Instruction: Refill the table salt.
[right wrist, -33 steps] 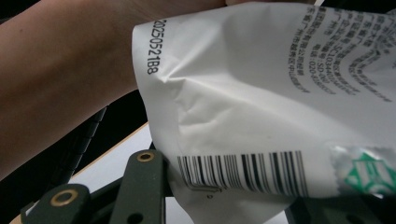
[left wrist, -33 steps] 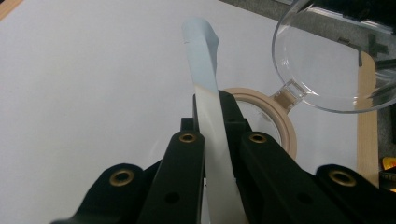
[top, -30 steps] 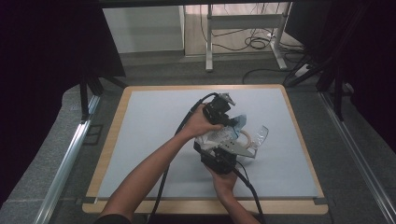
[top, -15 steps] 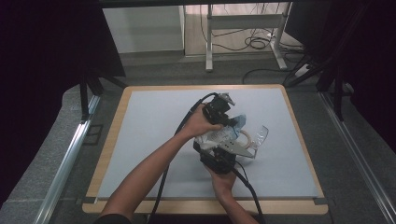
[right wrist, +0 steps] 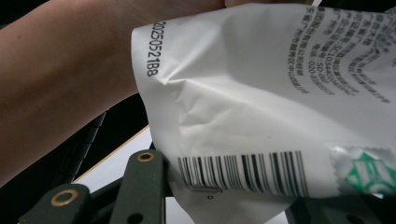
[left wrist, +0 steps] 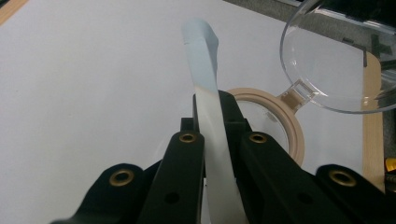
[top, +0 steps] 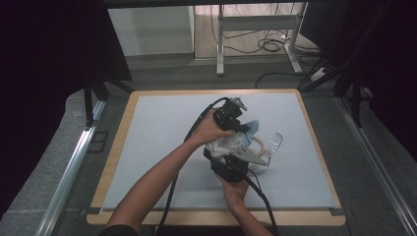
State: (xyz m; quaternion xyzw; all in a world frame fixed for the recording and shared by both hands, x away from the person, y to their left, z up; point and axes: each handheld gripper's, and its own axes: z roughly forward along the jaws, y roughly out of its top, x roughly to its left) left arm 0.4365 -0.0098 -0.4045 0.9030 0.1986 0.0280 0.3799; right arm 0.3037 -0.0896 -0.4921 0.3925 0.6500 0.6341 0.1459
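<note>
left gripper (top: 240, 119): jaws pinching the pouch's (top: 231, 140) thin top edge; likely anchors it for tearing
right gripper (top: 230, 158): jaws clamped on the pouch's barcode end (right wrist: 243, 173); opposing pull
pouch: held off the table (top: 147, 147) between the 2 grippers (white, printed)
container (left wrist: 273, 121): tan-rimmed, clear lid (left wrist: 336, 60) open; just beside, probably to receive contents

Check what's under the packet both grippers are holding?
Below the packet sits a beige-rimmed container with its clear hinged lid open, on the white mat. The packet covers the container's near side; contents can't be seen.
</note>
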